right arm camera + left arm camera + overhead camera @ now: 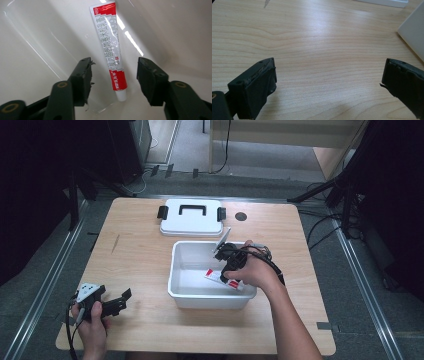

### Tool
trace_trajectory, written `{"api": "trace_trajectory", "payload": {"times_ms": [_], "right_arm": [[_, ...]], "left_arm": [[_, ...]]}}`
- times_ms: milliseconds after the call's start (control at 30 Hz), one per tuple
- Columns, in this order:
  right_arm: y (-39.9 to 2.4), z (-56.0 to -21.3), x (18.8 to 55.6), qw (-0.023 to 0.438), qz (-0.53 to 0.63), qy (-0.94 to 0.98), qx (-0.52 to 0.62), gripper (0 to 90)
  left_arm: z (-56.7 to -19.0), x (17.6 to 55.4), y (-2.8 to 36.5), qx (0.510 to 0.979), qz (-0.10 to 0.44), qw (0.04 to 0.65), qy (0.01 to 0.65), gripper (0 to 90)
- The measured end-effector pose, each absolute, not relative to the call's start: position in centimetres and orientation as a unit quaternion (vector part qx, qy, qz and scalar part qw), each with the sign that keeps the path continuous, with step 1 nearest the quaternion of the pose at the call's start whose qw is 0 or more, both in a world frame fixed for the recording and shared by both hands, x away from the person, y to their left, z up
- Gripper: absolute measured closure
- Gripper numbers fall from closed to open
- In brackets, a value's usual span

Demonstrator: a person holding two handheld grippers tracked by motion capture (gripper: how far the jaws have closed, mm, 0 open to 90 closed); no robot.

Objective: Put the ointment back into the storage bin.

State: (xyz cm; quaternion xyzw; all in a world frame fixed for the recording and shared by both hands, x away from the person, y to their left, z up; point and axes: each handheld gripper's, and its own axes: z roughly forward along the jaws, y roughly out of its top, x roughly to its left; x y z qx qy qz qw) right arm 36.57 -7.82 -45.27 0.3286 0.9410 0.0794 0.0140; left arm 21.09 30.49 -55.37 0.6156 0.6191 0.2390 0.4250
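Our right gripper (225, 270) hangs inside the white plastic bin (176, 270) at mid-table, its jaws spread wide on either side of a red-and-white ointment tube (111, 47) that lies flat on the bin floor. In the right gripper view the tube runs between the two black jaws without touching either, its white cap end nearest us and its crimped red end pointing away. Whether we are about to close on it or have just let it go, we cannot say from this moment alone.

Our left gripper (119, 302) rests near the front left corner of the wooden table (135, 250), well apart from the bin. Its jaws also stand wide open, with nothing but bare wood grain between them in the left gripper view. The bin's white lid (191, 218), with its black handle and latches, lies flat on the table just behind the bin.

The risks, as we judge them, sit mostly in the bin. The tube is thin, flat and glossy; a closing pinch could catch only its edge and squirt it sideways, or press it against the smooth floor so that it skates away. Nearer the cap the jaws could slip off the narrowing end. The bin is light and unheld, so a jaw that drags on its floor or knocks its wall could shove it across the table toward the lid. A hard squeeze on the soft body could also force the contents against the cap.
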Motion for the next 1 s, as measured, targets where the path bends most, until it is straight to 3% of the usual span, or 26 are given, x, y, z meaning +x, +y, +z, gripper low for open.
{"api": "trace_trajectory", "payload": {"times_ms": [133,367,533,1000], "right_arm": [[-7.7,-44.8,36.3,0.015,0.084,0.940,0.330,41.0],[-7.7,-42.2,35.1,0.013,0.090,0.947,0.309,24.1],[-8.1,-40.6,34.8,0.003,0.091,0.944,0.317,24.0],[-11.7,-35.1,33.5,0.041,0.127,0.932,0.338,21.8]], "left_arm": [[-55.4,21.1,30.6,0.614,0.236,0.426,0.621,0.0],[-55.4,21.1,30.6,0.613,0.235,0.428,0.621,0.0],[-55.4,21.1,30.6,0.614,0.236,0.428,0.620,0.0],[-55.4,21.1,30.6,0.613,0.234,0.428,0.622,0.0]]}}
